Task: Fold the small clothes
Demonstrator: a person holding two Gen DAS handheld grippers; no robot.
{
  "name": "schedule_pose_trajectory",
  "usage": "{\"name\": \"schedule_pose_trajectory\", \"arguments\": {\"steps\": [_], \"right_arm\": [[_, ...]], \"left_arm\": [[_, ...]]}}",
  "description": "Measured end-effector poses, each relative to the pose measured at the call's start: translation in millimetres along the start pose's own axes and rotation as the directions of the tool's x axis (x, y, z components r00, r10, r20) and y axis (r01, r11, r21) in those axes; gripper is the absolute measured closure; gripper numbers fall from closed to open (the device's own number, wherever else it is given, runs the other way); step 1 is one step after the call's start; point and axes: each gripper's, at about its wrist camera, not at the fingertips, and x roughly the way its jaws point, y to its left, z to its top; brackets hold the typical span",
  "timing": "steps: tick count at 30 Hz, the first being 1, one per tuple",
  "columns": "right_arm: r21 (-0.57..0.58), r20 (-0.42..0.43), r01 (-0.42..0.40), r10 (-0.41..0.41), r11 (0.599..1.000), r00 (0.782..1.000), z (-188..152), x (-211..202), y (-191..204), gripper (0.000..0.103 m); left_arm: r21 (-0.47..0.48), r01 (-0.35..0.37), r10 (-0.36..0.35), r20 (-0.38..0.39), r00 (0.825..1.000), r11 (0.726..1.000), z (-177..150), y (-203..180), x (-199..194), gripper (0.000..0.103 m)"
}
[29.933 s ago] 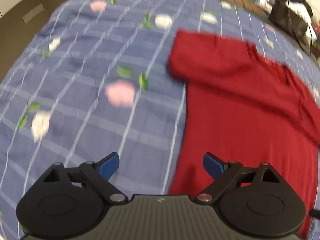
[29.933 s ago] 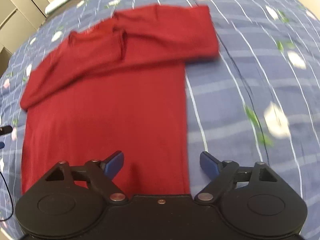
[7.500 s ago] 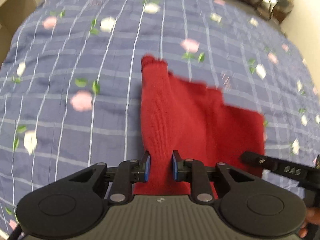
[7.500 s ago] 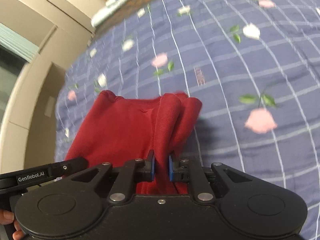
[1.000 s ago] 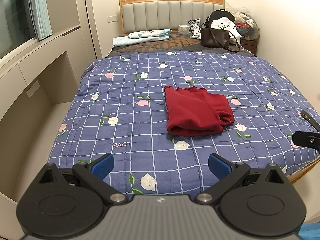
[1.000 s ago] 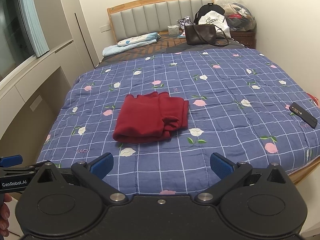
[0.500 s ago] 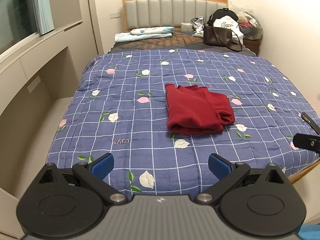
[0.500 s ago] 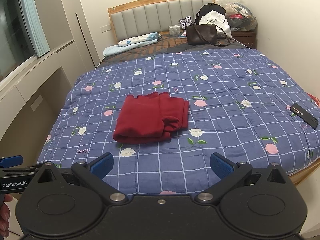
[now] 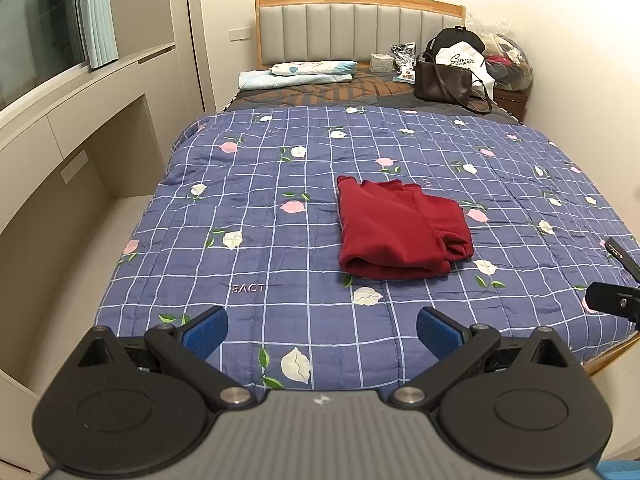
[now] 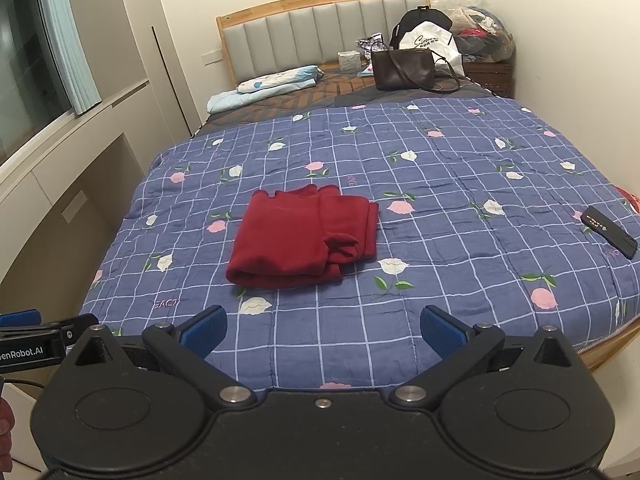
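Note:
A red sweater lies folded into a compact bundle near the middle of the blue flowered quilt. It also shows in the right wrist view. My left gripper is open and empty, held back beyond the foot of the bed, well short of the sweater. My right gripper is open and empty too, also held back from the bed. The tip of the right gripper shows at the right edge of the left wrist view, and the left gripper shows at the left edge of the right wrist view.
A black remote lies near the quilt's right edge. A brown handbag, other bags and folded bedding sit by the headboard. A built-in cabinet ledge runs along the left. A wall stands on the right.
Both grippers stay open and held back from the bed. The left view has shifted slightly nearer. The sweater has not moved.

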Motion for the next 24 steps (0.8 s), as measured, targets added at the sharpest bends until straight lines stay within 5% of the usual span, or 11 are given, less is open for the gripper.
{"name": "schedule_pose_trajectory", "arguments": {"steps": [24], "right_arm": [[-0.004, 0.001, 0.0, 0.0, 1.0, 1.0, 0.9, 0.5, -1.0, 0.001]], "left_arm": [[-0.004, 0.006, -0.006, -0.01, 1.0, 1.0, -1.3, 0.6, 2.0, 0.0]]}}
